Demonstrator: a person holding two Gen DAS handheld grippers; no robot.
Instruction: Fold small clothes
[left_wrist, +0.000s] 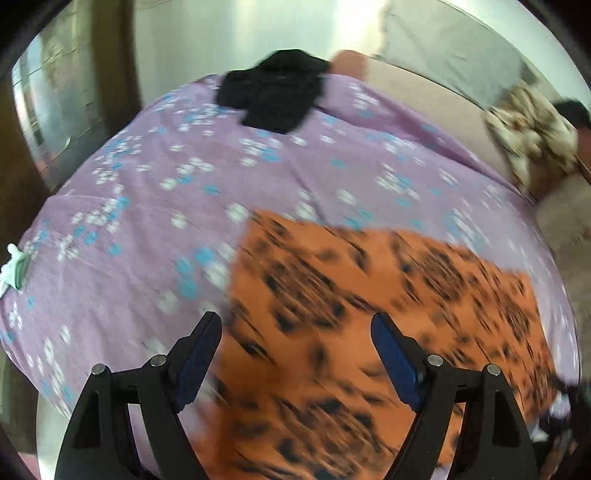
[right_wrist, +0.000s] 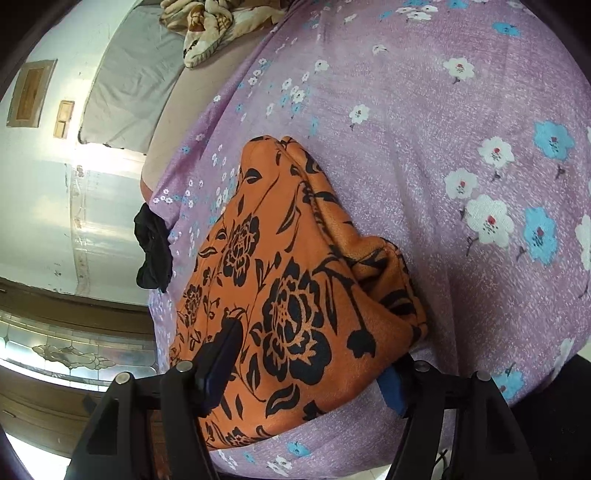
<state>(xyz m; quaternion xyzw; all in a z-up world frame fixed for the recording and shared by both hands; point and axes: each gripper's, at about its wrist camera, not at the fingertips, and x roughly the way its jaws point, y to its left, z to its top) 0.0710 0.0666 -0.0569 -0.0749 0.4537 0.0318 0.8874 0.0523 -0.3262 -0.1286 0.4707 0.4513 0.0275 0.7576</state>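
Already the right gripper jaws straddle the orange garment's near end, grip unclear, while the left gripper hangs open, empty, above it.

Left gripper gapes wide, angled down; right gripper (partly hidden) is spread too.

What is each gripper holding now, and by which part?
Left gripper: open, nothing held. Right gripper straddles the orange floral garment at its near end; grip cannot be told.
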